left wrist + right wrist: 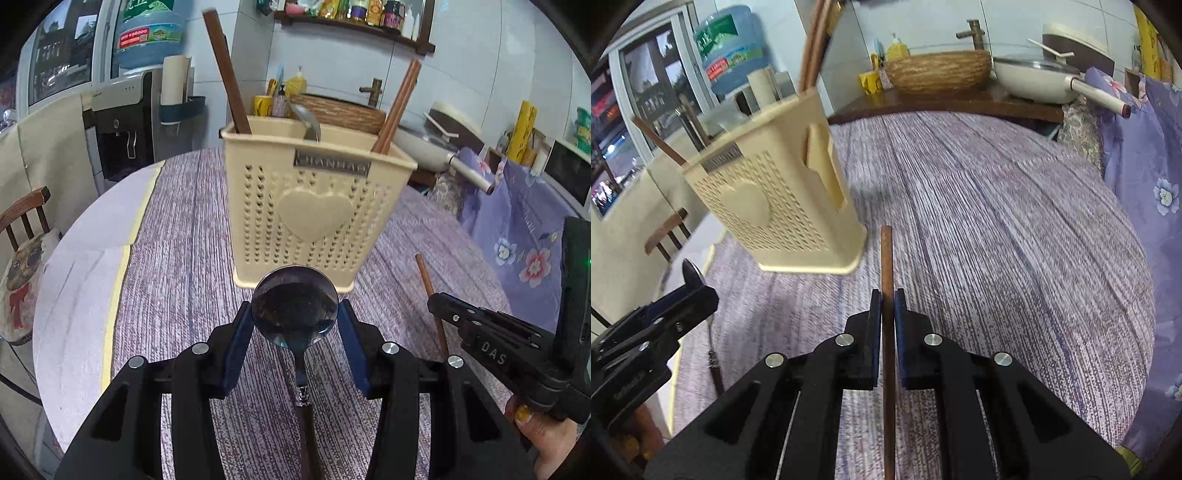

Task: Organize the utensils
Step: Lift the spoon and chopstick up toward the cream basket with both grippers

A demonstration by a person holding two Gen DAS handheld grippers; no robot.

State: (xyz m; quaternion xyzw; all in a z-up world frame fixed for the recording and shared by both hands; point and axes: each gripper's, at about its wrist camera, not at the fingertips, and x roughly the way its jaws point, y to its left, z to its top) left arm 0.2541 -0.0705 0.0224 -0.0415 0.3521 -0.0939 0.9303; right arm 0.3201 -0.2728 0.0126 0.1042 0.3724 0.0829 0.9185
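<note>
Left wrist view showed the cream holder (317, 199) upright on the tabletop (177, 258), directly ahead of the left tongs (294, 317), half-open around a spoon (294, 306), handle trailing back; the right tongs (885, 306), beside it, clamped a chopstick (886, 258) pointing forward

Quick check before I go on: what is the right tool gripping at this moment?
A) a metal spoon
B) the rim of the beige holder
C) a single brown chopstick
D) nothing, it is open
C: the right tool is shut on a thin brown chopstick, while the spoon sits in the left tool.
</note>
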